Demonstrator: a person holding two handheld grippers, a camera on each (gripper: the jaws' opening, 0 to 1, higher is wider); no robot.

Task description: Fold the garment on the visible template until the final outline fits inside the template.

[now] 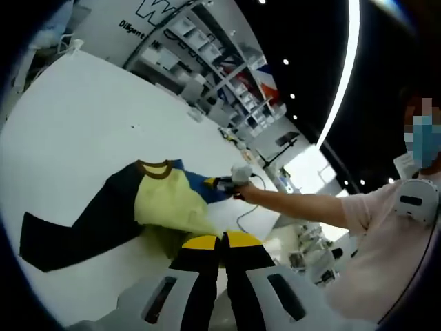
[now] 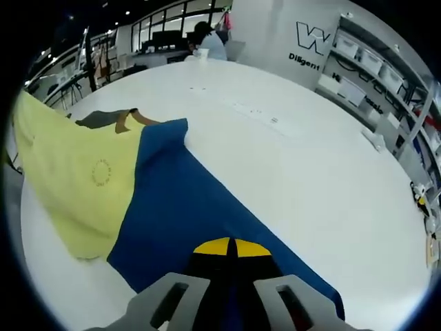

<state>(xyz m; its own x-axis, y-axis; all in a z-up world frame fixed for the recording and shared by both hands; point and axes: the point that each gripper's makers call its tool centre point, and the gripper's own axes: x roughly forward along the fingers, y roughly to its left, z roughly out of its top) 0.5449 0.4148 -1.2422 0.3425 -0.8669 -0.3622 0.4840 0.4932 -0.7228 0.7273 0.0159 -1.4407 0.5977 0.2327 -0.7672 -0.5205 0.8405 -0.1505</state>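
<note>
large round white table [image 2: 289,165] fills centre | white wall with dark lettering [image 2: 313,41] at 1 o'clock | white shelving with storage bins [image 2: 386,58] at 2 o'clock | dark windows [image 2: 155,31] at 11 o'clock | curved ceiling light strip [image 1: 348,62], small spotlights beside

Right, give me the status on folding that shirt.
Done: little; no finished fold shows. In hand: the right hand-held gripper is shut on the blue sleeve, and the left hand-held gripper looks shut on the yellow body. Left: the dark sleeve lies spread on the white table; I can't make out a template.
</note>
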